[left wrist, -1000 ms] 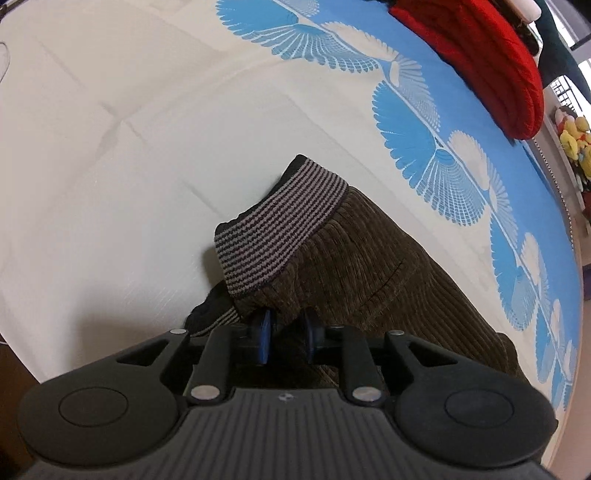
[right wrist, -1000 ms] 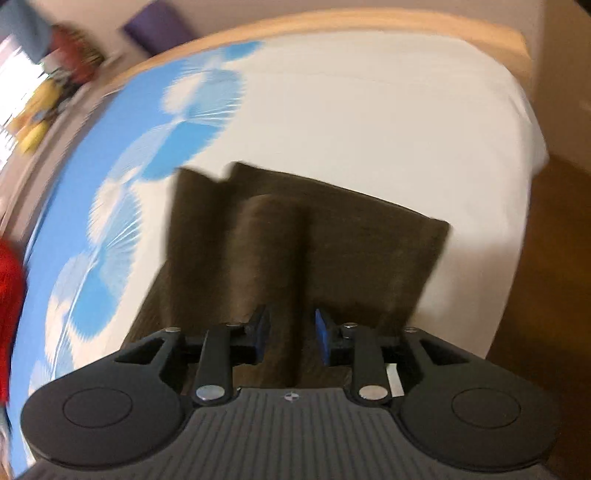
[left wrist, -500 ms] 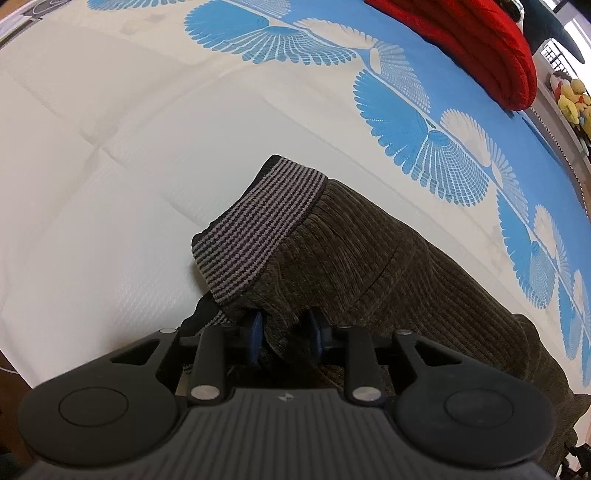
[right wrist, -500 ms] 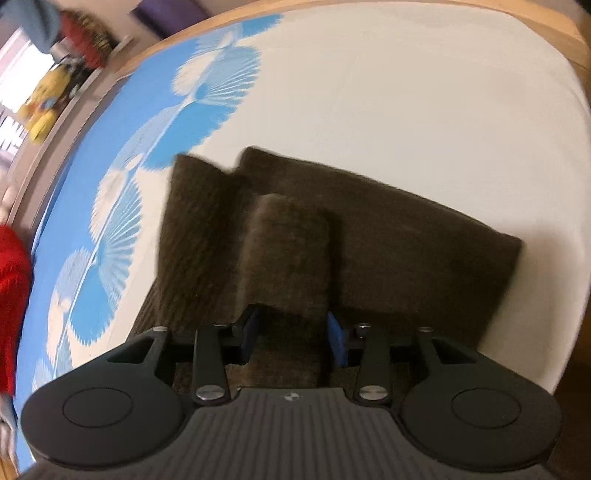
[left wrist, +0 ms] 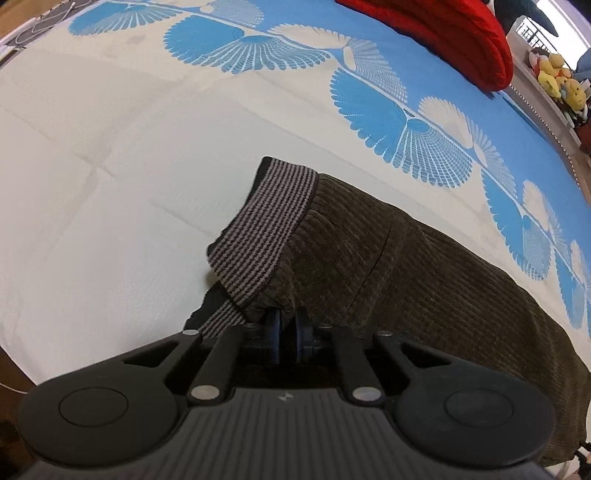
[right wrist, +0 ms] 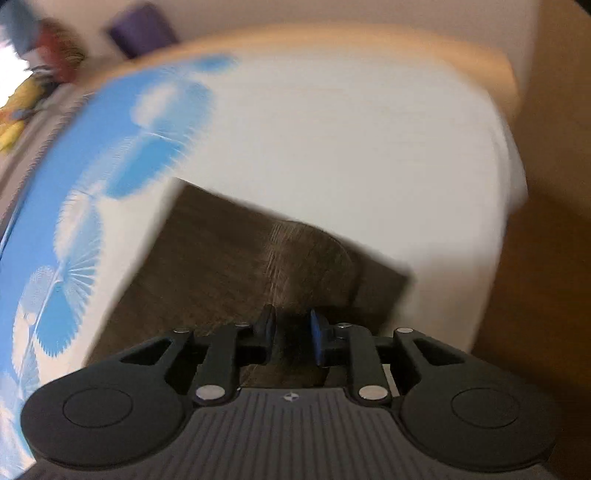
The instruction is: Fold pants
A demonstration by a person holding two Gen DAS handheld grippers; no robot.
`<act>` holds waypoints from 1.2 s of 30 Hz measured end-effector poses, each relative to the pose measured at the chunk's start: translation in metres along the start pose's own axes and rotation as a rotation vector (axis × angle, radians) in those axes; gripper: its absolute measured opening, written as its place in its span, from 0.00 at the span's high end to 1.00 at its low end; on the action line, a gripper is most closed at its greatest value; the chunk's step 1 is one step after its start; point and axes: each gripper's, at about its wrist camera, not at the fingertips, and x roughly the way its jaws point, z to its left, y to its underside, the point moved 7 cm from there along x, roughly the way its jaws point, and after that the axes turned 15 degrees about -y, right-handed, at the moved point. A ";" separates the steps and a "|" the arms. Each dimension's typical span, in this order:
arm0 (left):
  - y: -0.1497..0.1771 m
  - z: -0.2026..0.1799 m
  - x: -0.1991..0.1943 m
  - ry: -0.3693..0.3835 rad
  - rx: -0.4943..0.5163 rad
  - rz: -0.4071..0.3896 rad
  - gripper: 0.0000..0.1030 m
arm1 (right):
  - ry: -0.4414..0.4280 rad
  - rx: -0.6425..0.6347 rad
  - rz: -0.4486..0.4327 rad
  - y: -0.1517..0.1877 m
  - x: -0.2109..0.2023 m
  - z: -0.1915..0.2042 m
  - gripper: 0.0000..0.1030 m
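The brown corduroy pants [left wrist: 388, 266] lie on a bed cover [left wrist: 92, 192] that is cream on the near side and blue with a band of fan shapes farther off. The left gripper [left wrist: 286, 334] has its blue pads nearly together, pinching the fabric just below the striped grey waistband [left wrist: 264, 230], which is lifted and curls over toward the gripper. A red knitted cushion [left wrist: 443, 33] lies on the blue part of the cover, well apart from the pants, with plush toys [left wrist: 557, 77] beyond it. In the right wrist view, which is blurred, the right gripper [right wrist: 291, 341] has its pads a little apart with a raised ridge of the pants [right wrist: 221, 258] between them; it seems to be clamping that fold, with the rest of the cloth lying flat near the edge of the bed.
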 end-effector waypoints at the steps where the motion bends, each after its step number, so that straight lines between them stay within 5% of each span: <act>1: 0.000 0.001 0.000 0.003 -0.004 0.000 0.92 | -0.013 0.023 -0.012 -0.002 -0.003 -0.006 0.75; 4: -0.002 0.010 -0.003 0.017 -0.023 -0.001 0.96 | -0.021 0.020 -0.015 -0.005 -0.010 -0.015 0.62; 13: -0.007 0.037 -0.020 -0.008 -0.049 -0.034 1.00 | -0.007 -0.069 0.025 0.010 0.006 -0.003 0.62; 16: -0.013 0.045 -0.028 0.053 -0.092 -0.065 0.99 | 0.025 -0.123 0.015 0.013 0.010 0.003 0.88; 18: -0.012 0.043 -0.025 0.081 -0.097 -0.049 0.79 | 0.042 -0.146 -0.027 0.010 0.004 0.011 0.94; 22: -0.011 0.033 -0.014 0.090 -0.083 -0.028 0.58 | 0.105 -0.189 -0.113 0.002 -0.008 0.018 0.97; 26: -0.012 0.023 0.000 0.063 -0.072 -0.008 0.52 | 0.153 -0.114 -0.039 0.010 0.003 -0.002 0.89; 32: -0.014 0.012 0.008 0.009 -0.039 -0.015 0.52 | 0.128 -0.247 0.011 0.017 0.009 0.011 0.70; 36: -0.013 0.005 0.009 -0.028 0.001 -0.029 0.52 | 0.141 -0.282 0.041 0.021 0.017 0.014 0.69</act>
